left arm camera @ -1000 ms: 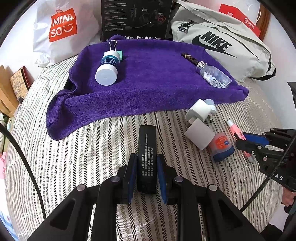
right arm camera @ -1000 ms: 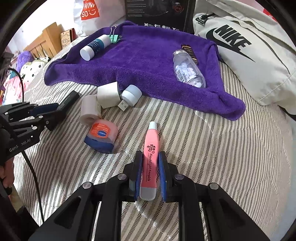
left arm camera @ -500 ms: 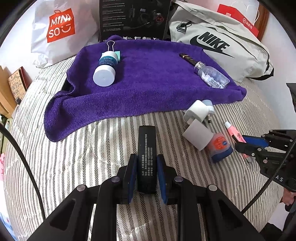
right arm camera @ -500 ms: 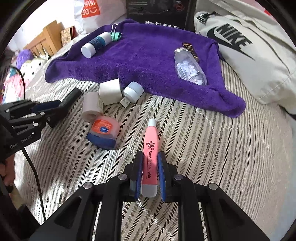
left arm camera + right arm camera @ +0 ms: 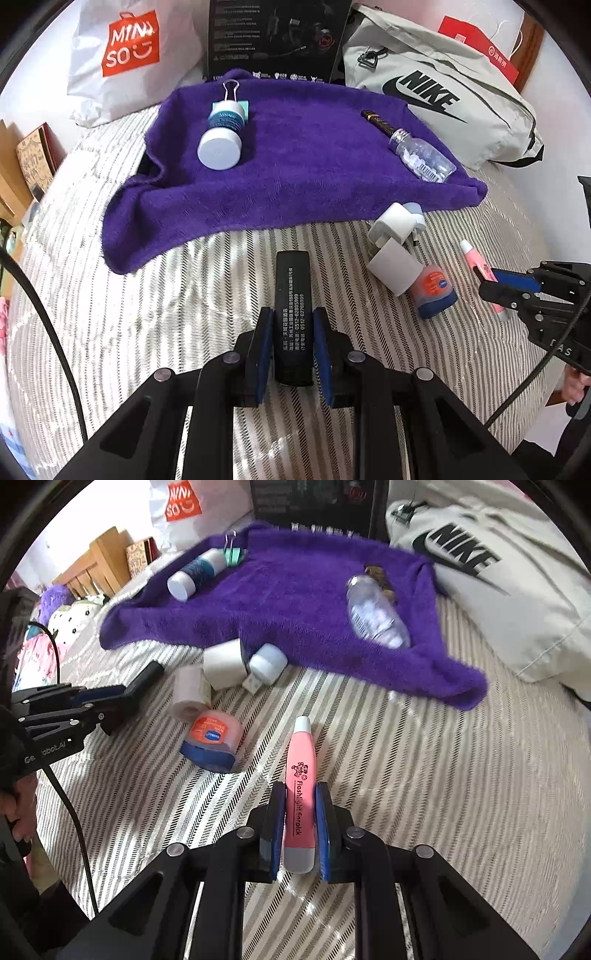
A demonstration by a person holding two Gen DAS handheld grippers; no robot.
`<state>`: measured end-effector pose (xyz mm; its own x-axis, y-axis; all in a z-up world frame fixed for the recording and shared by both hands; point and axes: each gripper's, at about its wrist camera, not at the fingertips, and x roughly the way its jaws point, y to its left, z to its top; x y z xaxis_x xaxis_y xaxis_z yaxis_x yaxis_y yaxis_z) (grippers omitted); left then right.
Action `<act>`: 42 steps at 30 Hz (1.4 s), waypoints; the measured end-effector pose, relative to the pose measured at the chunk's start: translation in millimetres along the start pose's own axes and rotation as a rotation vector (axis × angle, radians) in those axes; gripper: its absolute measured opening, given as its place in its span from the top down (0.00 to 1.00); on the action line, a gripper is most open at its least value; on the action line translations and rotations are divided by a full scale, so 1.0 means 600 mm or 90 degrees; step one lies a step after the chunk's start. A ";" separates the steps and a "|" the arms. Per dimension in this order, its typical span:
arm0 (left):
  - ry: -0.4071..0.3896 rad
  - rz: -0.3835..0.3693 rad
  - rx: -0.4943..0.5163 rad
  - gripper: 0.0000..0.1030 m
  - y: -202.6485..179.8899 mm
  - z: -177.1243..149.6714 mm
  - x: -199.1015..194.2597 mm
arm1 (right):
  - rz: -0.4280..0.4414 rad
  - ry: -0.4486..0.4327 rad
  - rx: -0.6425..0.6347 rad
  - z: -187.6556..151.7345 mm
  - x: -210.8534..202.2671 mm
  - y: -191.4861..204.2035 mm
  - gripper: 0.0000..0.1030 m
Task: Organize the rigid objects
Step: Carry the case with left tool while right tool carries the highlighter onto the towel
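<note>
On the striped bedspread, near its front edge, the left gripper has its blue pads pressed against both sides of a black bar printed with white text; the bar lies flat on the cover and points toward the purple towel. Over toward the right edge, the right gripper is clamped the same way on a pink pen-shaped flashlight, whose grey tip points toward the towel's front right corner.

Between the two held things, just off the towel's front edge, sits a small cluster: two white plug adapters, a pale blue cap-shaped piece touching one of them, and a small jar with an orange label and blue lid lying on its side.

Across the towel, which covers the far half of the bed, a white bottle with a blue label lies near the far left corner with a binder clip just behind it. Near the right edge lies a clear bottle of white pieces, and a dark brown pen touches its neck end.

Along the far edge of the bed stand a white shopping bag, a black box and a grey sports bag.
</note>
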<state>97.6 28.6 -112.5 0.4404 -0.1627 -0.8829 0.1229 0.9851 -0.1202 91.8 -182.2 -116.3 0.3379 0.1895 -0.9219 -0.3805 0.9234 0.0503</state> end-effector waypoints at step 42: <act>-0.034 -0.016 -0.021 0.80 0.041 0.172 0.001 | 0.036 -0.086 -0.019 0.188 -0.017 -0.028 0.85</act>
<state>193.0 46.8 -69.2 0.4842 -0.1899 -0.8541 0.1064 0.9817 -0.1579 192.1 -162.0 -64.3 0.4273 0.2858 -0.8577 -0.4268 0.9001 0.0873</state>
